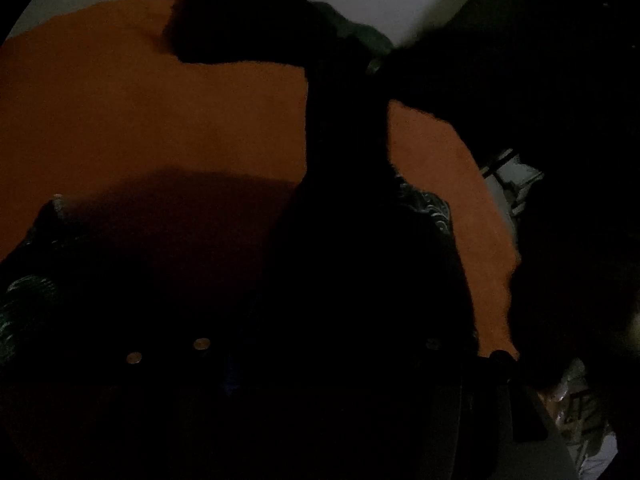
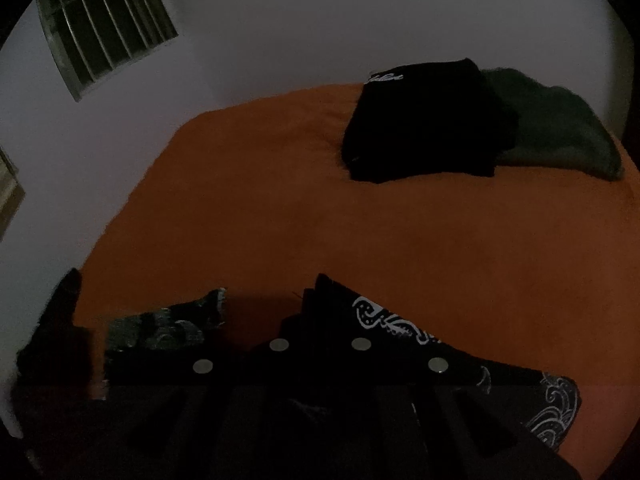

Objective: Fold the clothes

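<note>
On orange bed point(image 2: 280, 208) | patterned cloth point(image 2: 400, 324) pinched in right jaws

Both pictures are very dim and grainy. The orange bed sheet point(image 2: 280, 208) and the pale wall point(image 2: 280, 20) take the little light there is. In the left wrist view a wide shadow point(image 1: 180, 208) falls on the sheet, and dark shapes lose all detail. Fisheye edges curve and go black.

Dim bedroom: orange-sheeted bed point(image 2: 280, 208), barred window point(image 2: 106, 20), folded clothes point(image 2: 424, 124)
</note>
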Available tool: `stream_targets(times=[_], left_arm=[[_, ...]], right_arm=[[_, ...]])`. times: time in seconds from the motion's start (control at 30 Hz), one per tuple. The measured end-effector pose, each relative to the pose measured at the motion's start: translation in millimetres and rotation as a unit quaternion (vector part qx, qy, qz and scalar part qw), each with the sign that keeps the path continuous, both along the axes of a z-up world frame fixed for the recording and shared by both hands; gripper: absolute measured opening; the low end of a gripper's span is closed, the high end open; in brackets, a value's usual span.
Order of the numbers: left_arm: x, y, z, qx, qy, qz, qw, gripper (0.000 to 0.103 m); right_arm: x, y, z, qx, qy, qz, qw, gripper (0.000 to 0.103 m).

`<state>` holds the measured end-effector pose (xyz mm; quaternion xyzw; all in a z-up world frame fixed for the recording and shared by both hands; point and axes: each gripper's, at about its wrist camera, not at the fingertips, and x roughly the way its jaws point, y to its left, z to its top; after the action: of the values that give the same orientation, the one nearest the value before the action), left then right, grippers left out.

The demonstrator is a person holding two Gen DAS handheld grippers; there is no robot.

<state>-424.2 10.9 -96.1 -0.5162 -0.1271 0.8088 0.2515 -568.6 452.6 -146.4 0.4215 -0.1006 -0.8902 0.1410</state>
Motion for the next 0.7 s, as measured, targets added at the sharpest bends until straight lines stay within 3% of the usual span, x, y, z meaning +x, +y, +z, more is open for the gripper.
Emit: stream_targets(times=[0.03,0.07,0.13,0.2,0.23,0.27,0.33,0.4,0.53,0.63,0.7], left_arm=[[-3,2,-2,0.018,0.003,-0.002,0.9998,0.034],[-6,3,-4,0.036,0.005,-0.004,0.9993,0.006],[-11,2,-9,0.070,0.001,0.008,0.9975,0.006],[-13,-5,-12,0.104,-0.001,0.022,0.9943,0.006],[-13,-7,-15,0.116,-0.008,0.030,0.9928,0.006],[-14,-11,-18,0.131,-0.016,0.038,0.9905,0.006],[-18,-20,-22,0.159,-0.031,0.047,0.9857,0.006],[-23,-23,-23,0.172,-0.041,0.048,0.9832,0.006],[-30,-18,-25,0.168,-0.052,0.035,0.9838,0.007],[-39,-9,-27,0.151,-0.058,0.028,0.9864,0.008],[-45,-4,-29,0.146,-0.060,0.028,0.9871,0.008]], right_arm=[[1,0,1,-0.004,0.001,0.003,1.000,0.002],[3,0,2,-0.008,0.003,0.007,1.000,0.002],[7,3,5,-0.016,0.002,0.016,1.000,0.003],[11,12,8,-0.019,-0.010,0.023,1.000,0.011],[16,24,11,-0.025,-0.018,0.023,0.999,0.029],[24,41,15,-0.035,-0.020,0.015,0.999,0.055],[50,88,15,-0.050,-0.015,-0.031,0.998,0.071],[79,139,8,-0.061,-0.018,-0.084,0.994,0.071],[120,225,-55,-0.129,-0.095,-0.144,0.977,0.065],[124,234,-109,-0.154,-0.150,-0.132,0.968,0.065],[120,232,-121,-0.178,-0.146,-0.123,0.965,0.065]])
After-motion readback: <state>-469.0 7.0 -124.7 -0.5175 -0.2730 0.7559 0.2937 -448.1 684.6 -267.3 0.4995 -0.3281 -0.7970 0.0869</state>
